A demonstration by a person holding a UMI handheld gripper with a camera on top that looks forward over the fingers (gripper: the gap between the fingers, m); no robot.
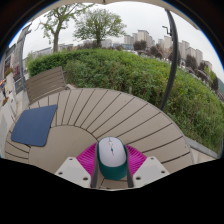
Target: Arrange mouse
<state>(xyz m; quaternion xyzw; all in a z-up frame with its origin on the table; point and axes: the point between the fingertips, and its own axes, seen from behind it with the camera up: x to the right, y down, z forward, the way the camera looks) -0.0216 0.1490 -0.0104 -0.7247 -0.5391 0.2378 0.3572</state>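
Note:
A white mouse with a dark green base [112, 157] sits between my gripper's [112, 168] two fingers, held above a round slatted wooden table [120, 115]. Both magenta pads [87, 158] press against its sides. A dark blue mouse mat [34, 126] lies on the table to the left, beyond the fingers.
A wooden chair [45, 84] stands behind the table at the left. A green hedge [140, 70] runs beyond the table's far edge, with trees and buildings behind. A dark pole [172, 50] rises at the right.

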